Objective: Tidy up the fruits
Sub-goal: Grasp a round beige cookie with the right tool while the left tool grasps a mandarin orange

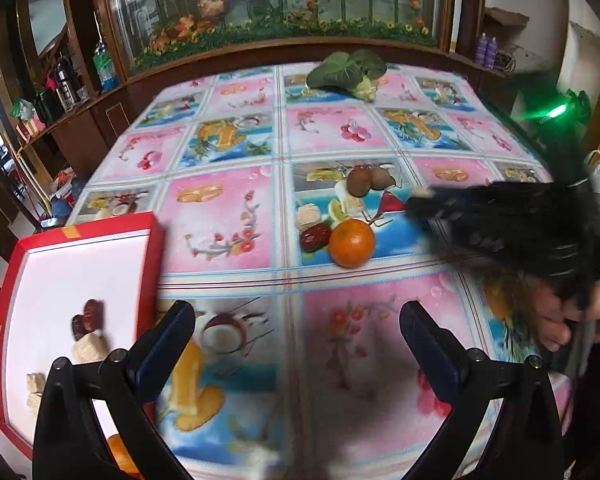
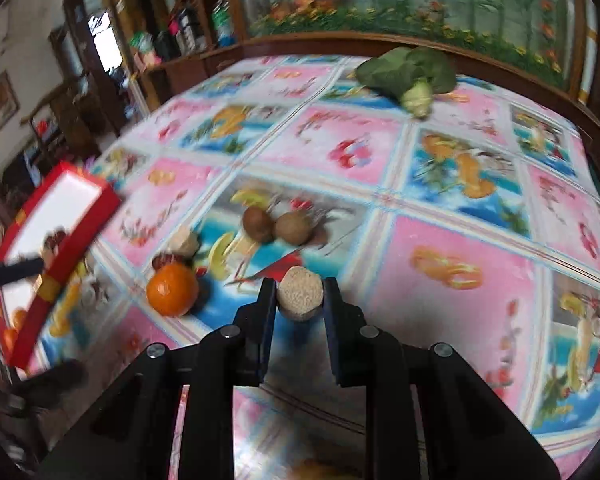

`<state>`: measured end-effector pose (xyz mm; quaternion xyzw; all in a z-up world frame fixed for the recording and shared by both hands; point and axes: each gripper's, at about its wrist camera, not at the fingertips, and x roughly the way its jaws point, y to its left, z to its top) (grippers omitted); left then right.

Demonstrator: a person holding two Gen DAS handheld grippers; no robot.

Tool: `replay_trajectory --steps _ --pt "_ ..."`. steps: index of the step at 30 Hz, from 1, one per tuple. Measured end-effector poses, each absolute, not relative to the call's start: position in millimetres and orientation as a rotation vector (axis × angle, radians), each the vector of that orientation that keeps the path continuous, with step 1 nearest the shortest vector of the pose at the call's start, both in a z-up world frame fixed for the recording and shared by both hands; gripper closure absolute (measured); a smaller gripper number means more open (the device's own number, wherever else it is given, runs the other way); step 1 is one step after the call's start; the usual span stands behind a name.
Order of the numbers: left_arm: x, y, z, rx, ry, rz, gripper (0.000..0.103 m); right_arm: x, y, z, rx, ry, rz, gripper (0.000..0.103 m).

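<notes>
No readable text; the bottles [image 1: 485,50] may carry labels, too blurred to read.

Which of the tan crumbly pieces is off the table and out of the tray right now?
The tan piece clamped in the right gripper. Another lies loose by the orange; the rest lie in the red tray.

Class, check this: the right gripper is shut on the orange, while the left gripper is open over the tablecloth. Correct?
Not quite. The right gripper is shut on a beige crumbly cake, as the right wrist view shows; the orange sits on the tablecloth. The left gripper is open.
</notes>
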<state>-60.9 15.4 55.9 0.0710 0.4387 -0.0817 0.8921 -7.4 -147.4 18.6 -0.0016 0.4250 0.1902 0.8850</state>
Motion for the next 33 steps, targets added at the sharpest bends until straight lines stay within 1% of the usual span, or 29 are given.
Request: replay_trajectory --steps 2,5,6,7,9,13,17,21,23,25,29,30,31,33 --pt "-52 5 49 0.128 0.944 -0.189 0.002 -7 -163 28 0.06 0.861 0.369 0.078" --pt "-38 0 42 0.101 0.968 -0.152 0.007 -4 -181 36 0.145 0.845 0.346 0.078" --pt "-32 -1 39 0.086 0.982 -0.146 0.01 -2 -184 37 0.165 0.844 0.338 0.078" --pt "-29 -2 38 0.075 0.989 -0.14 0.017 -1 -187 38 0.183 0.845 0.333 0.078" --pt "-24 -6 36 0.062 0.991 -0.145 0.024 0 -189 39 0.203 0.844 0.33 0.078" --pt "-15 -14 31 0.074 0.995 -0.141 0.024 -2 -188 42 0.22 0.831 0.338 0.078" --pt "-8 -16 25 0.077 1.002 -0.141 0.029 -3 -189 43 0.226 0.831 0.342 0.078" --pt "-1 -18 19 0.074 0.995 -0.144 0.037 -2 -189 41 0.233 0.84 0.339 0.078" --pt "2 -18 20 0.072 0.985 -0.147 0.038 -2 -189 40 0.235 0.842 0.34 0.078" --pt "2 -18 20 0.072 0.978 -0.151 0.045 -2 -189 40 0.239 0.841 0.338 0.078" --pt "-1 -19 21 0.084 0.965 -0.167 0.051 -2 -189 39 0.244 0.841 0.338 0.078" --pt "-1 -19 21 0.084 0.964 -0.172 0.058 -2 -189 39 0.243 0.84 0.336 0.078" --pt "-2 -20 22 0.081 0.962 -0.18 0.077 -3 -190 40 0.244 0.837 0.334 0.078" --pt "-3 -20 24 0.077 0.959 -0.186 0.084 -2 -189 39 0.245 0.837 0.336 0.078"
